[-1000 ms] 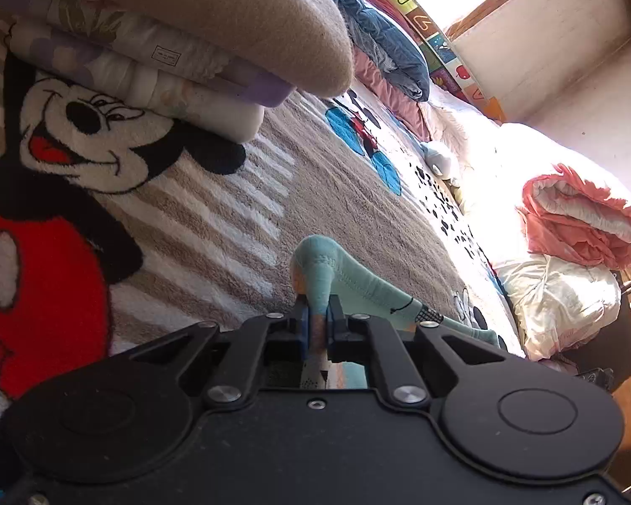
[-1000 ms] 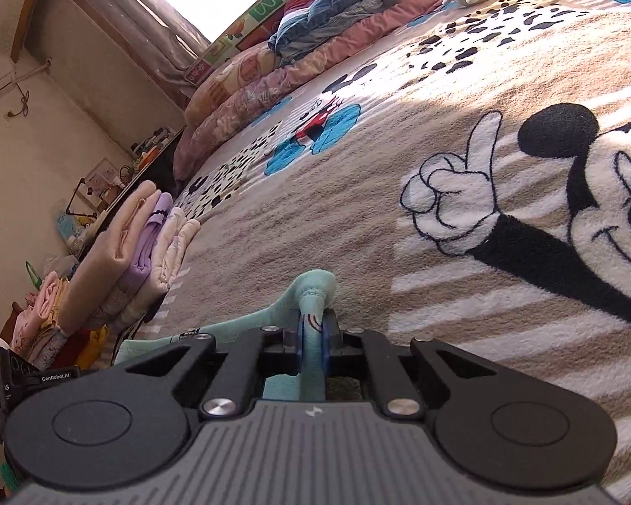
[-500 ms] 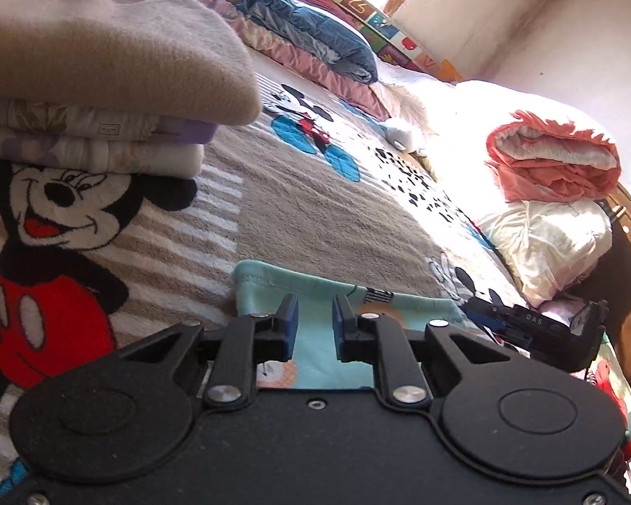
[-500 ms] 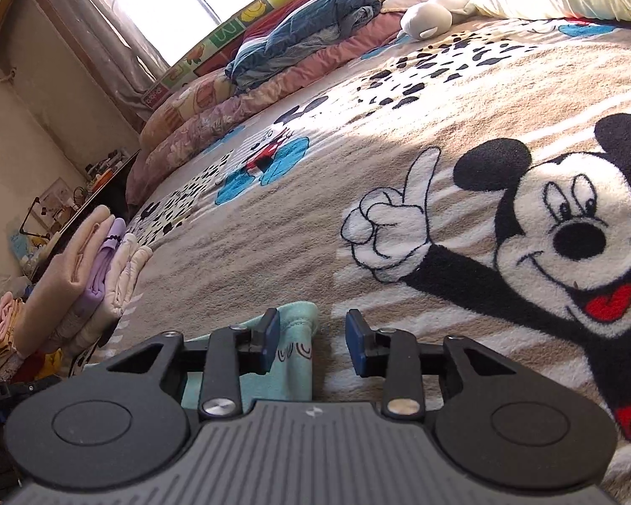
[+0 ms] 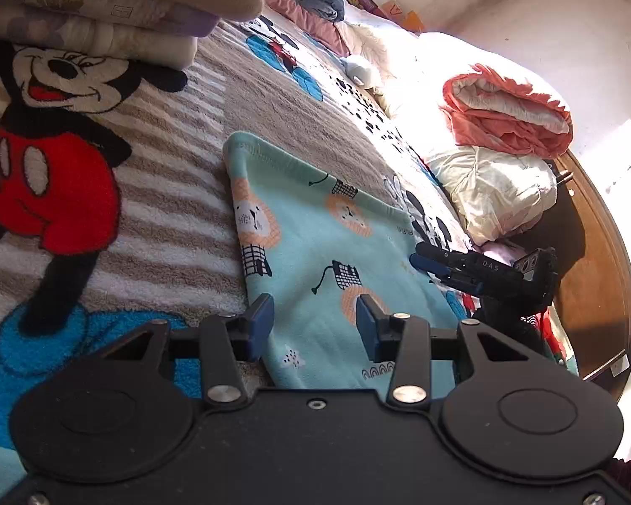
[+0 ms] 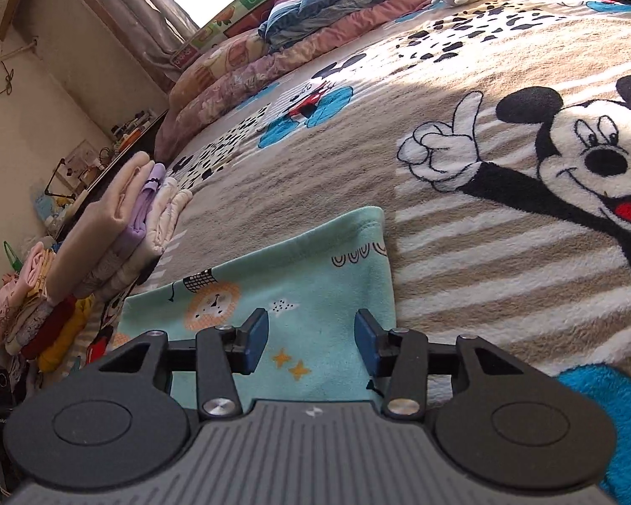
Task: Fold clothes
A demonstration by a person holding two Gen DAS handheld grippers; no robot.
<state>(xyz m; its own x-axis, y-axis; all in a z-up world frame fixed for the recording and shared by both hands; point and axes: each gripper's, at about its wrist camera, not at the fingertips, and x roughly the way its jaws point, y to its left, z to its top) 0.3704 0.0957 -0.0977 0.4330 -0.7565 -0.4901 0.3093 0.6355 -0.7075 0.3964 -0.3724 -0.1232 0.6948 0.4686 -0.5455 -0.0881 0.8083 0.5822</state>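
A light teal garment printed with lions (image 5: 315, 235) (image 6: 298, 290) lies flat on the Mickey Mouse blanket (image 5: 155, 193) (image 6: 505, 252). My left gripper (image 5: 314, 328) hovers over its near left part, jaws opening, pads apart and pressing on nothing. My right gripper (image 6: 311, 341) hangs over the garment's right edge, jaws also opening, with only flat cloth below the gap. In the left wrist view the right gripper (image 5: 437, 263) shows as a black tool at the garment's far right side.
A stack of folded clothes (image 5: 105, 8) (image 6: 134, 219) sits on the blanket left of the garment. A coral and white bundle (image 5: 509, 113) rests on a white bag at the bed's right side. Pillows and quilts (image 6: 315, 21) line the far edge.
Both grippers were shut on bunched teal cloth; they have let go and opened. The garment has dropped flat onto the blanket, and both grippers have drawn back from it.
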